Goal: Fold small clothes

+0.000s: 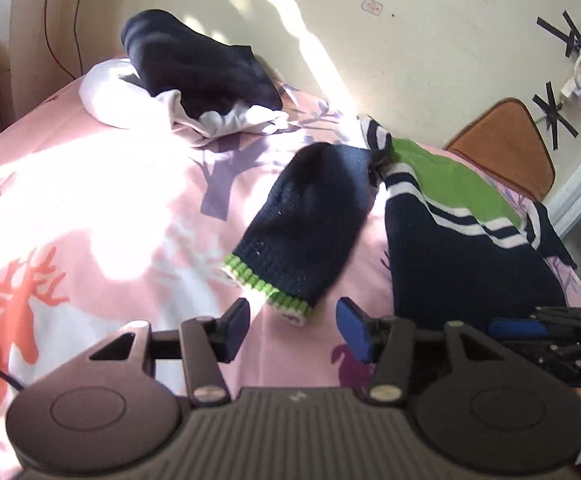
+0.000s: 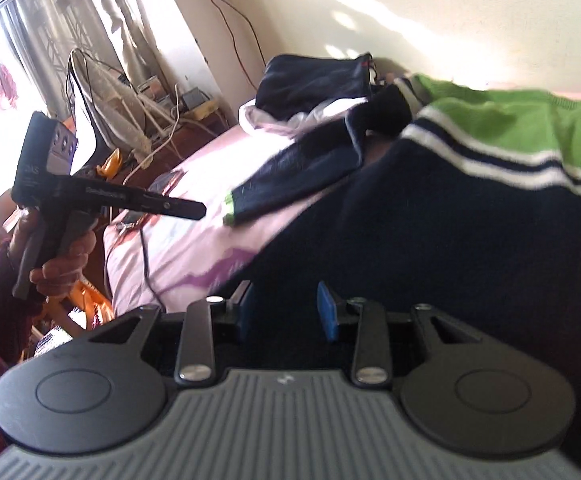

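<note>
Lying flat on the pink bed cover [image 1: 102, 216], the navy sleeve [image 1: 310, 216] of the small sweater [image 1: 462, 252] runs on a slant, its green-and-white cuff [image 1: 268, 292] at the near end and its shoulder end further off and to the right, where it meets the green yoke with the white stripes. The left tongs [image 1: 293, 326] sit just short of that cuff with the jaws spread and nothing between them; the cuff's open end lies just ahead of the gap, a little toward the black pad [image 1: 237, 322] on the left, so it reads as near but not touching. The right tongs [image 2: 287, 311] hang over the sweater's dark navy body, also parted and pinching nothing (whether the pads brush the knit below cannot be told from this angle). From the right wrist view the sleeve shows as a long band reaching out leftward across the bed, away from the body, and the left hand [image 2: 56, 256] with its tool stands beyond the bed's edge, closer to the cuff than the right tongs are. My judgement: the sleeve is the left side's job, taken at the cuff and carried along its own length back over the body, while the right side steadies the torso.
</note>
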### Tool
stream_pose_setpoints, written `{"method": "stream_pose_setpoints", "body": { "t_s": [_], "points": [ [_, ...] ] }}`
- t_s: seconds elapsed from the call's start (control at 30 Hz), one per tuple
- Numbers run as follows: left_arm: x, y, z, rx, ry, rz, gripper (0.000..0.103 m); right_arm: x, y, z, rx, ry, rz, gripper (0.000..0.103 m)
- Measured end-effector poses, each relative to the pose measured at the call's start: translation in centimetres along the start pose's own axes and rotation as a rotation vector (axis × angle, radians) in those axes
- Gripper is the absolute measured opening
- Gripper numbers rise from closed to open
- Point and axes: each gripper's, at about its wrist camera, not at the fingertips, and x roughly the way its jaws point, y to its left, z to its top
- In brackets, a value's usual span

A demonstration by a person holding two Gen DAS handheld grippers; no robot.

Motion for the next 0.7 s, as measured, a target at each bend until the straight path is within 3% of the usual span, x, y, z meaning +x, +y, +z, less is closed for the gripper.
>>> {"method": "stream_pose_setpoints", "body": {
  "t_s": [0.07, 0.13, 0.23, 0.37, 0.43, 0.47, 0.5, 0.53, 0.6, 0.7],
  "points": [
    [-0.4, 0.6, -0.1, 0.003, -0.045, 0.016, 0.056, 0.7, 0.3, 1.8, -0.022, -0.030, 0.011, 0.042],
    [-0.9, 0.9, -0.5, 0.001, -0.077, 0.037, 0.057, 2.0, 0.5, 3.7, -0.027, -0.066, 0.011, 0.049],
    [-1.5, 1.9, -1.2, -0.005, -0.084, 0.056, 0.057, 5.6, -0.1, 6.3, 0.014, -0.079, -0.006, 0.049],
    [-2.4, 3.1, -1.8, -0.009, -0.101, 0.080, 0.057, 10.2, -2.2, 8.4, 0.067, -0.102, -0.149, 0.049],
    [-2.7, 3.7, -1.7, -0.015, -0.112, 0.078, 0.057, 12.2, -3.3, 9.0, 0.087, -0.084, -0.174, 0.049],
    [-2.9, 3.8, -1.5, -0.016, -0.118, 0.080, 0.057, 13.2, -3.8, 9.1, 0.104, -0.058, -0.159, 0.045],
    [-2.9, 3.9, -1.3, -0.017, -0.123, 0.084, 0.057, 14.1, -4.0, 9.1, 0.120, -0.025, -0.127, 0.016],
    [-3.0, 3.8, -1.0, -0.016, -0.129, 0.089, 0.057, 14.5, -4.0, 9.1, 0.127, -0.008, -0.105, 0.006],
    [-3.0, 3.7, -0.3, -0.009, -0.140, 0.092, 0.057, 13.5, -3.3, 9.6, 0.120, -0.003, -0.079, 0.006],
    [-2.9, 3.0, 0.9, 0.022, -0.153, 0.080, 0.057, 8.0, -2.7, 11.4, 0.076, -0.054, -0.012, 0.006]
  ]
}}
